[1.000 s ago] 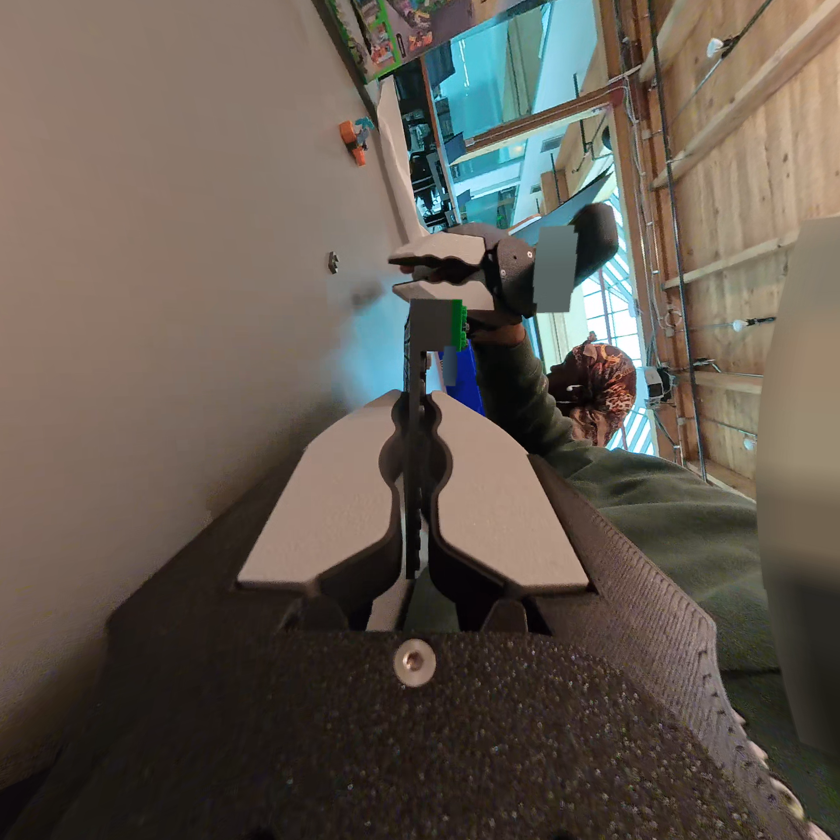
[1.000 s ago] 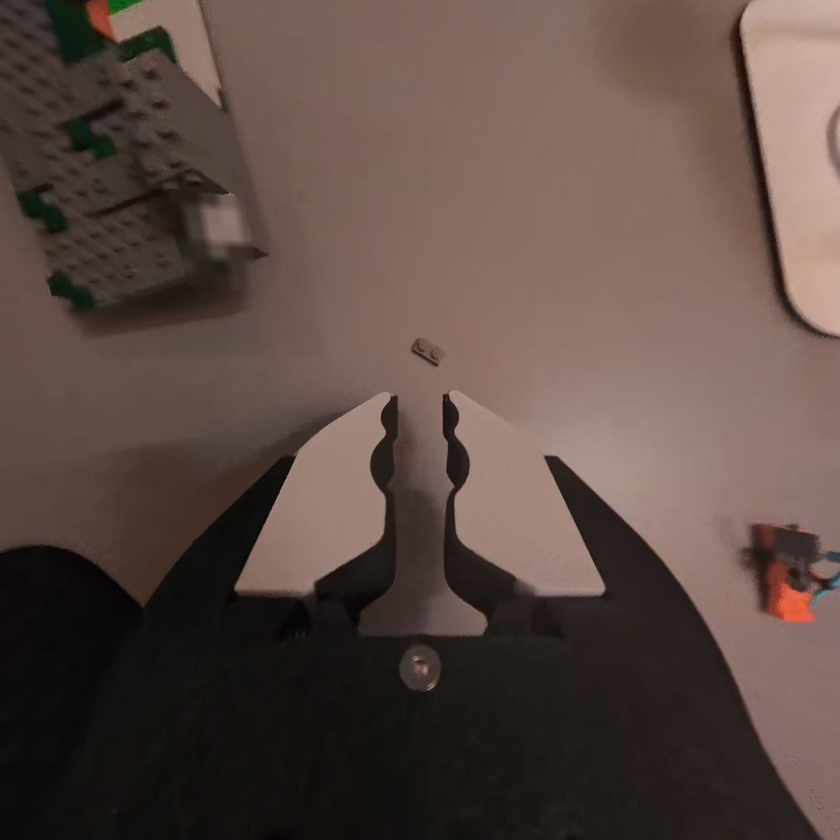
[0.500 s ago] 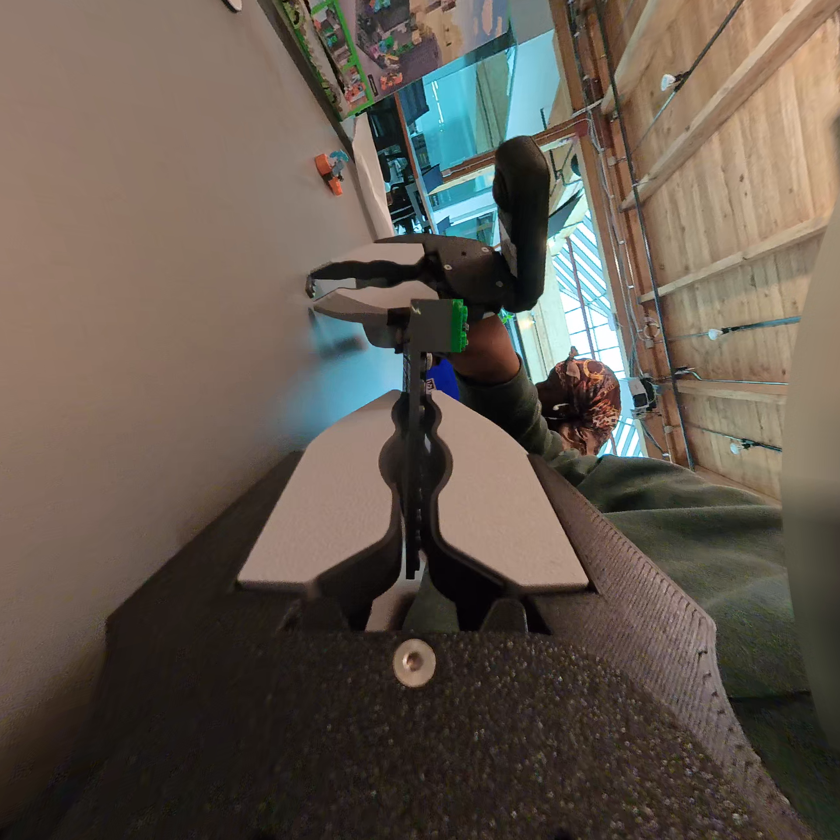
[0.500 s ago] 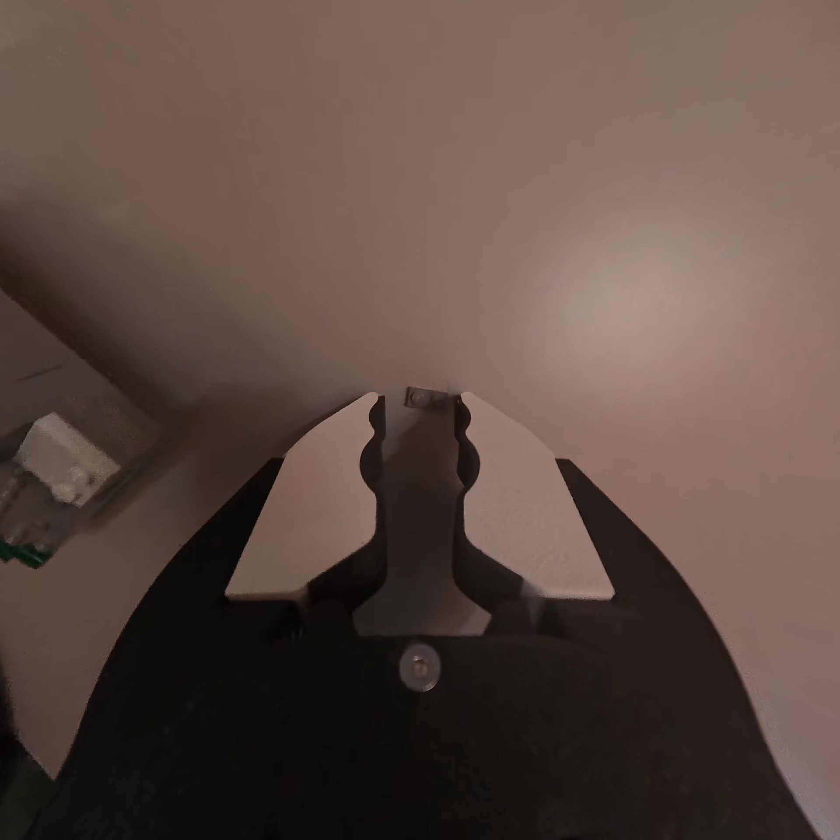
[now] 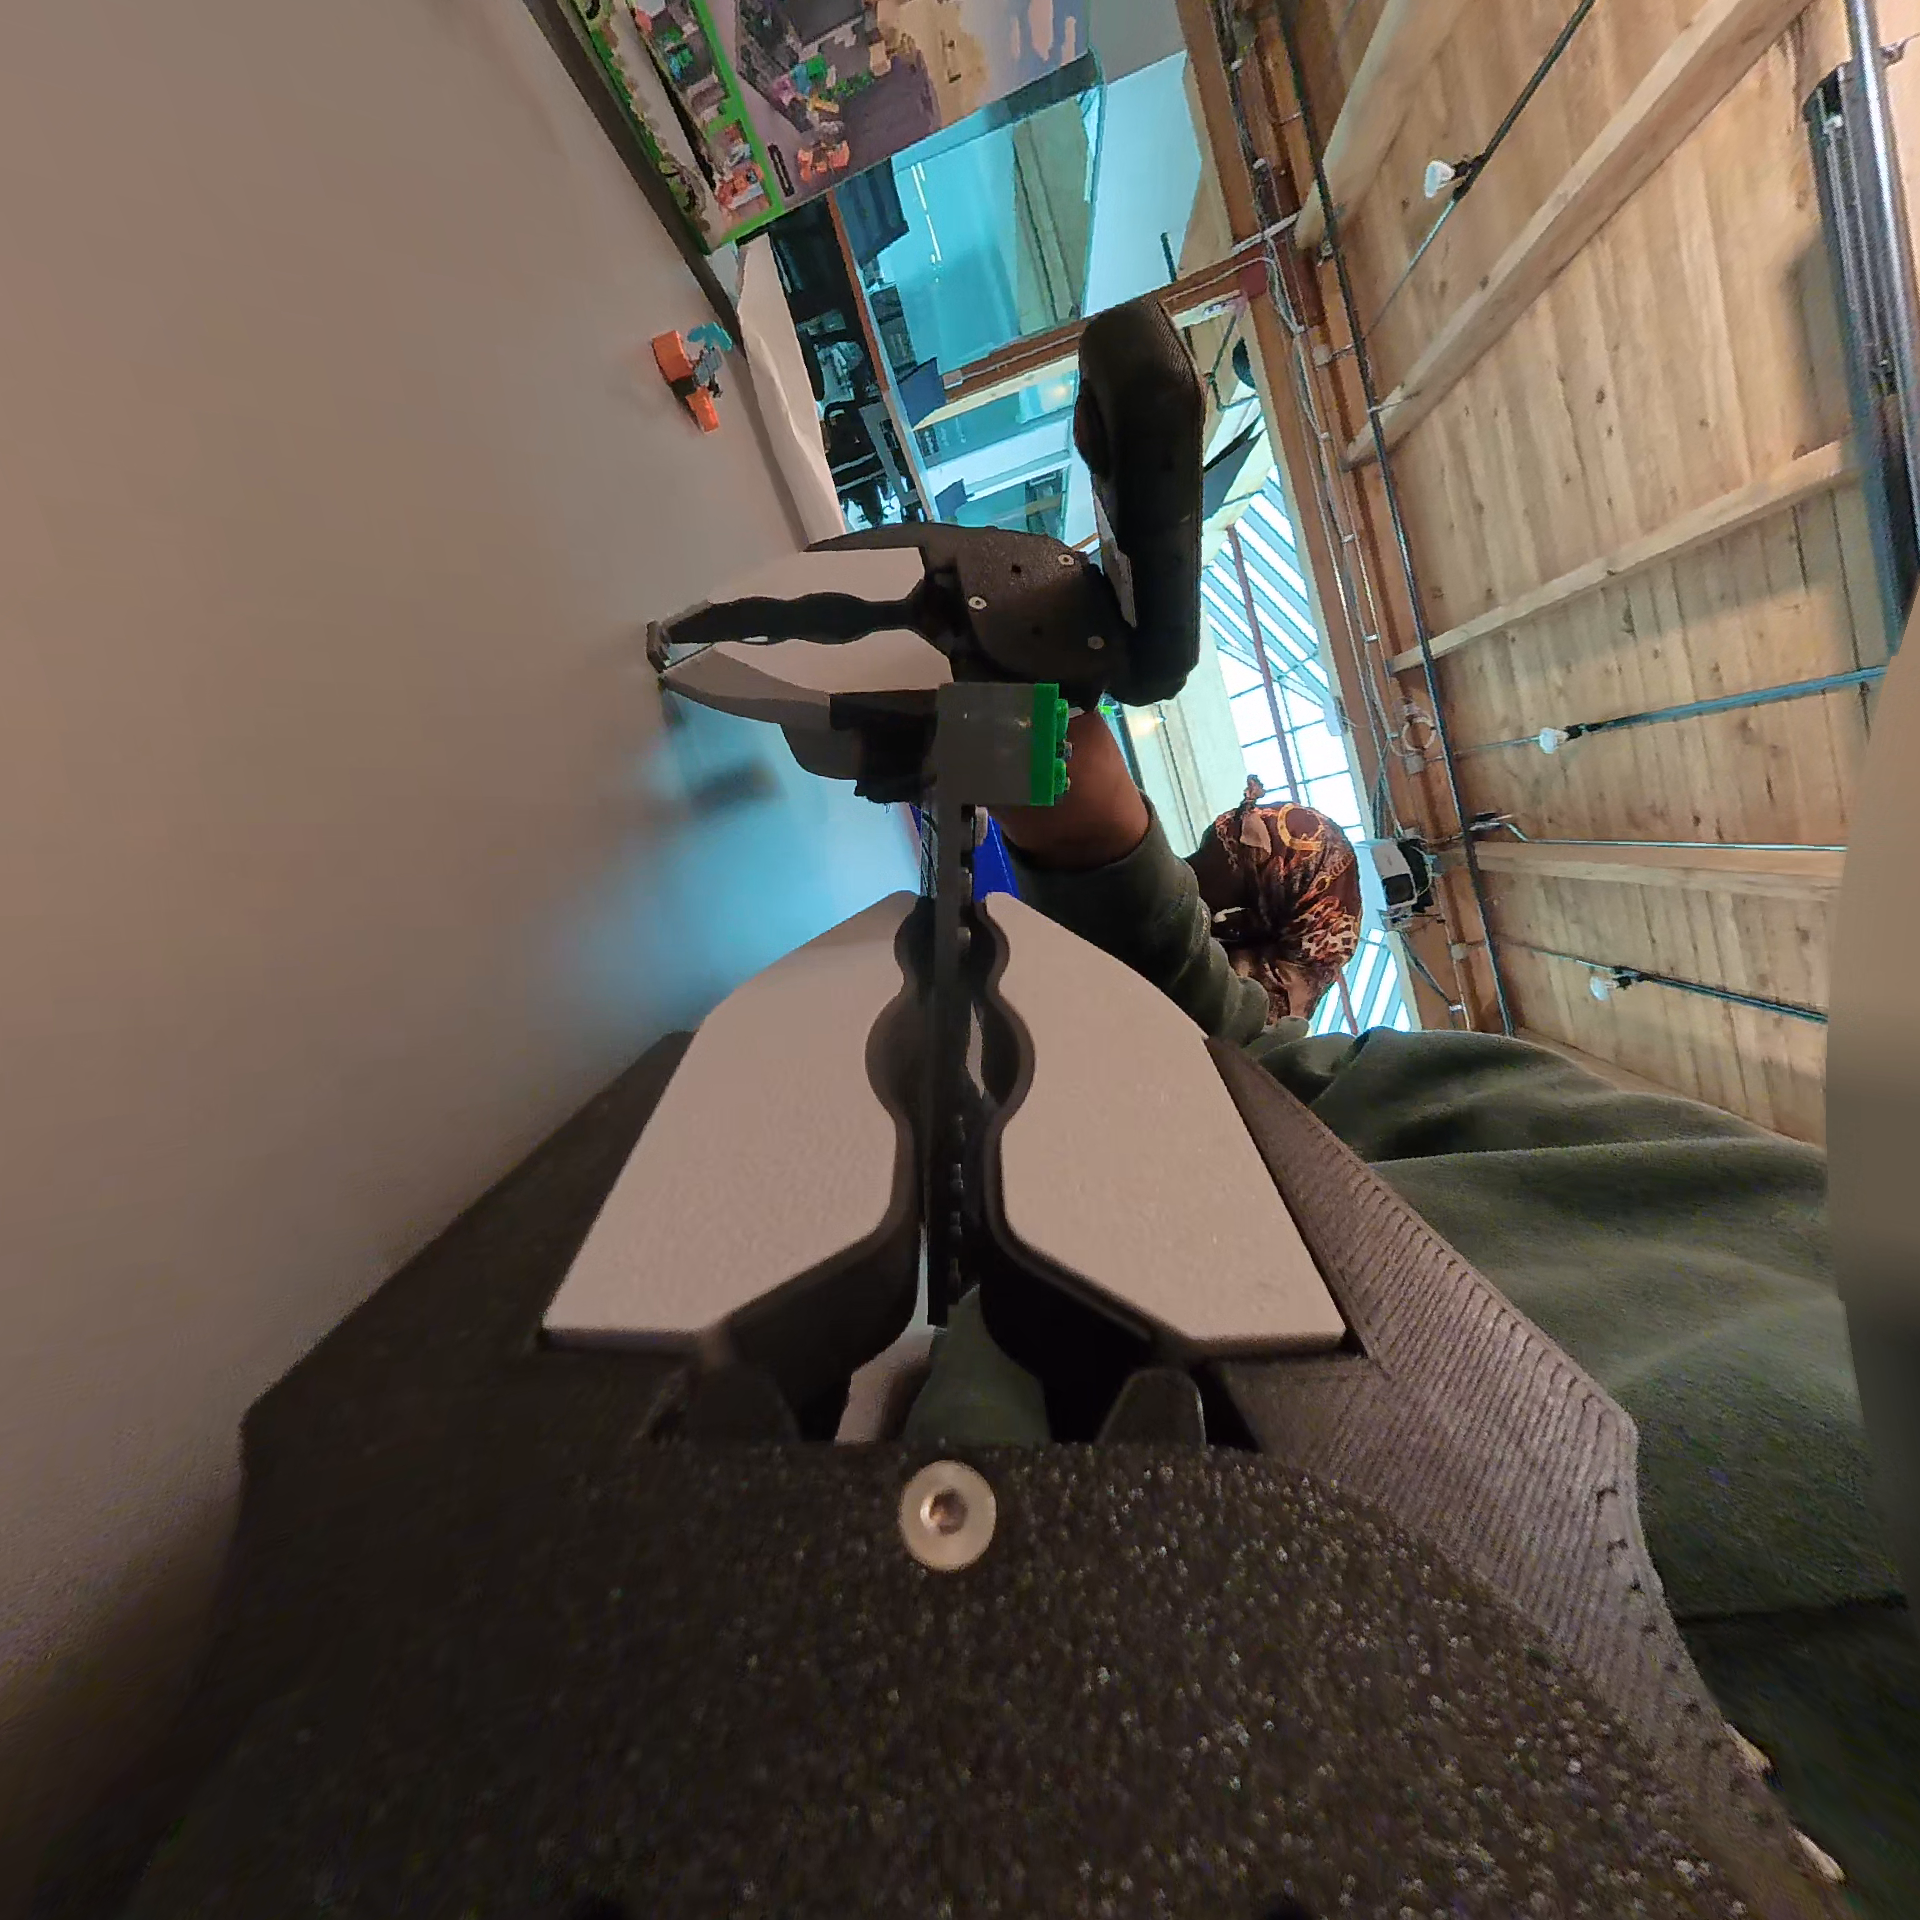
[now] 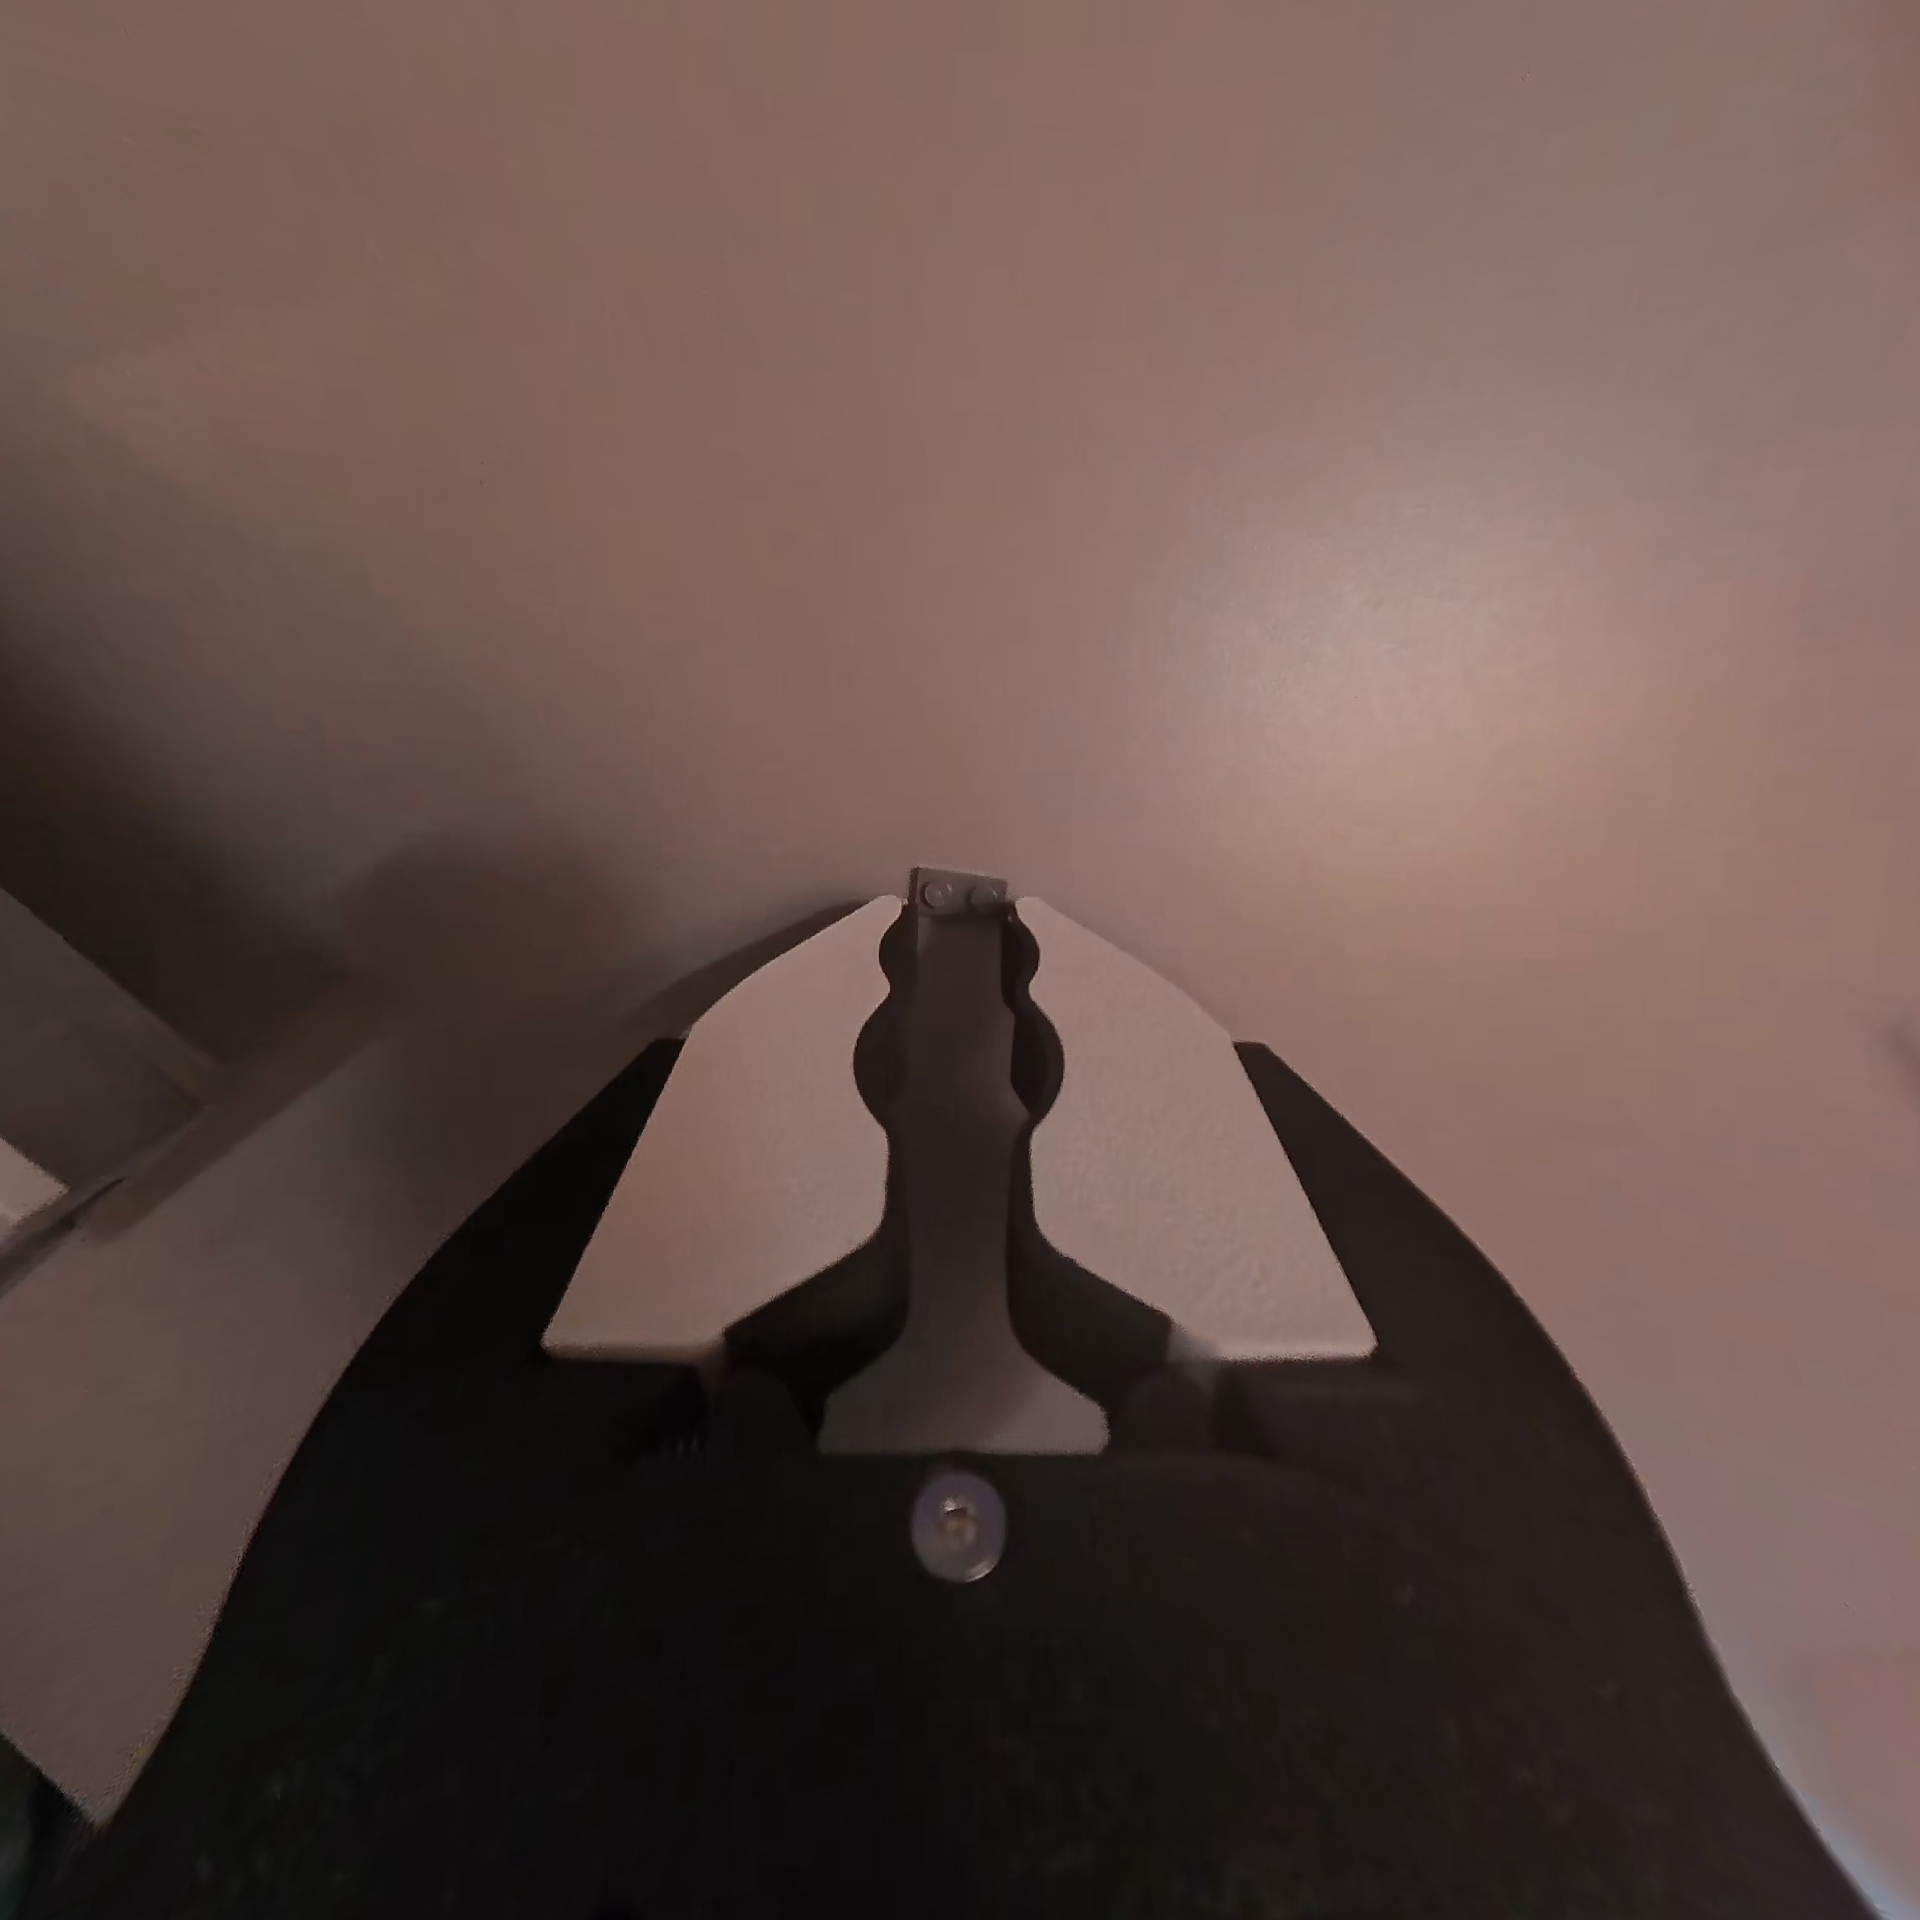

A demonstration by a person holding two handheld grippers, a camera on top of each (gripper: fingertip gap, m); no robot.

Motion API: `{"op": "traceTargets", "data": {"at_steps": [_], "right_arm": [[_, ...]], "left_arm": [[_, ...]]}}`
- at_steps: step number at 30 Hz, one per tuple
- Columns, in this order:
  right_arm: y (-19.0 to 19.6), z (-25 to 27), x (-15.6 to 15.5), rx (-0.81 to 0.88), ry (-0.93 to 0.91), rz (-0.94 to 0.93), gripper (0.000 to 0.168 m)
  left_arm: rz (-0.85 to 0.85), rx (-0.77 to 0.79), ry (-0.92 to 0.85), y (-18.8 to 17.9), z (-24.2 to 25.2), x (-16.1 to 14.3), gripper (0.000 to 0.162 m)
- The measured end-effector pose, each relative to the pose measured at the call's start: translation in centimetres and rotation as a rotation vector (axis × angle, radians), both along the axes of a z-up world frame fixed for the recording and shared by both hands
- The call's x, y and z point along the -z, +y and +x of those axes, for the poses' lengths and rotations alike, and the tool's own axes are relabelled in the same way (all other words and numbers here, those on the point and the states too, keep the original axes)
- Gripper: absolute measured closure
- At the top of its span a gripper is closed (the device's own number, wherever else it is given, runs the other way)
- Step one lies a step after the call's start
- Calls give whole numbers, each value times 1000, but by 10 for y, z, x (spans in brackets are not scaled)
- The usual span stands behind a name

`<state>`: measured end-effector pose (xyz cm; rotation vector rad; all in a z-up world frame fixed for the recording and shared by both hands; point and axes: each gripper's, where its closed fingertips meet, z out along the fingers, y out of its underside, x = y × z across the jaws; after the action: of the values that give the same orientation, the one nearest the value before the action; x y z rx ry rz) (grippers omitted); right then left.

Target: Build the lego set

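Right gripper (image 6: pixel 958 902): tips now down on the grey table (image 6: pixel 1039 416), jaws narrowed from their wider spread half a second ago and pinching the ends of a small grey two-stud plate (image 6: pixel 958 890).
Plate: a second ago it lay loose just ahead of the tips; now it sits between them, at table level.
Left gripper (image 5: pixel 948 914): pressed together on the edge of the grey-and-green lego build (image 5: pixel 995 743), held upright off the table, unchanged.
Across the frame: the right gripper (image 5: pixel 665 652) shows beyond the build, nose on the table.
Off to the side: an orange minifigure (image 5: pixel 688 366) lies well apart.
Reading: pickup looks secured; lifting and seating the plate on the build comes next.
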<state>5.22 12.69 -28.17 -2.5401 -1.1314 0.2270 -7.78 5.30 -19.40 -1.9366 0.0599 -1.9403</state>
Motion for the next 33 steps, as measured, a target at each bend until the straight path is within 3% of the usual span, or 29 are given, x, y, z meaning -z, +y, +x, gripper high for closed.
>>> {"op": "traceTargets", "data": {"at_steps": [20, 33], "right_arm": [[1, -1, 0, -8, 21, -5, 150], [1, -3, -5, 91, 14, -8, 148]], "left_arm": [[-2, 3, -1, -1, 0, 1, 155], [-1, 3, -6, -1, 0, 1, 156]]}}
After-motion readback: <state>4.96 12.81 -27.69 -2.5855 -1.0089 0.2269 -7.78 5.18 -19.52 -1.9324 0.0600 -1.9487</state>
